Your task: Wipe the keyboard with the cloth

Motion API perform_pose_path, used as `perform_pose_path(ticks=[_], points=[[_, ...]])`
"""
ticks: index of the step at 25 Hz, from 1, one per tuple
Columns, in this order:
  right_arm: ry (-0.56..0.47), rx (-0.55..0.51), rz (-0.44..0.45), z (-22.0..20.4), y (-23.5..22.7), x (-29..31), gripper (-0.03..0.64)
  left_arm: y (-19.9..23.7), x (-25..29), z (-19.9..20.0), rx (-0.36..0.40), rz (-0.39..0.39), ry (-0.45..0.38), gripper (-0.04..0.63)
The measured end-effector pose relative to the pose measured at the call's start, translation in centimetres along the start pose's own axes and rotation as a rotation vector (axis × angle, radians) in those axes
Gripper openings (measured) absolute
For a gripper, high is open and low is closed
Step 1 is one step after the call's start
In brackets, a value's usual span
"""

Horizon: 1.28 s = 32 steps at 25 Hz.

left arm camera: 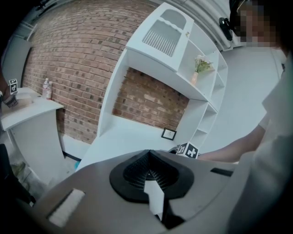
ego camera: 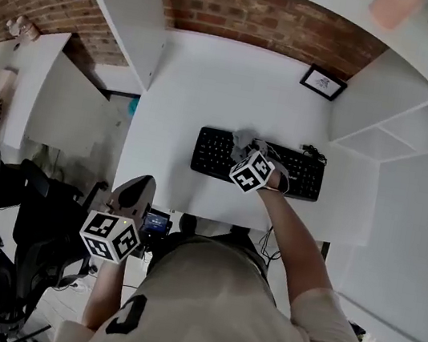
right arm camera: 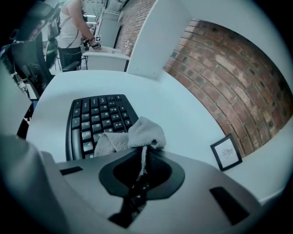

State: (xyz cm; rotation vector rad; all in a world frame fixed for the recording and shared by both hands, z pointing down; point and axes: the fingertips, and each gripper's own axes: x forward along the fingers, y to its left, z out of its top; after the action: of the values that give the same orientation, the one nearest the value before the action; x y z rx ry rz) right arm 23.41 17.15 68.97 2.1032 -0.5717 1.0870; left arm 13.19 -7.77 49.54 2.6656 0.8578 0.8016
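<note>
A black keyboard [ego camera: 217,154] lies on the white desk [ego camera: 204,83]. My right gripper [ego camera: 245,152] is over the keyboard's middle, shut on a grey cloth [ego camera: 243,139]. In the right gripper view the cloth [right arm camera: 132,136] bunches out of the shut jaws of the right gripper [right arm camera: 144,148] and rests on the keyboard [right arm camera: 94,119]. My left gripper [ego camera: 145,185] hangs off the desk's front left edge, close to my body. In the left gripper view the left gripper [left arm camera: 149,154] is shut with nothing in it and points at the shelves.
A small framed picture [ego camera: 323,82] stands at the back right of the desk. White shelves [ego camera: 418,119] rise on the right, a white divider [ego camera: 134,19] on the left. A dark chair [ego camera: 29,257] sits below left. Another person [right arm camera: 73,25] works at a far desk.
</note>
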Motion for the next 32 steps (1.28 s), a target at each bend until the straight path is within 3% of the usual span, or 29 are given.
perform_pose_path(ticks=[15, 32], points=[[0.031, 0.053, -0.05, -7.5, -4.8, -1.8, 0.014, -7.3, 3.7, -0.5, 0.063, -0.081, 0.04, 0.004], [0.043, 0.102, -0.057, -12.6, -6.9, -3.8, 0.014, -10.5, 3.1, -1.7, 0.066, -0.048, 0.059, 0.005]])
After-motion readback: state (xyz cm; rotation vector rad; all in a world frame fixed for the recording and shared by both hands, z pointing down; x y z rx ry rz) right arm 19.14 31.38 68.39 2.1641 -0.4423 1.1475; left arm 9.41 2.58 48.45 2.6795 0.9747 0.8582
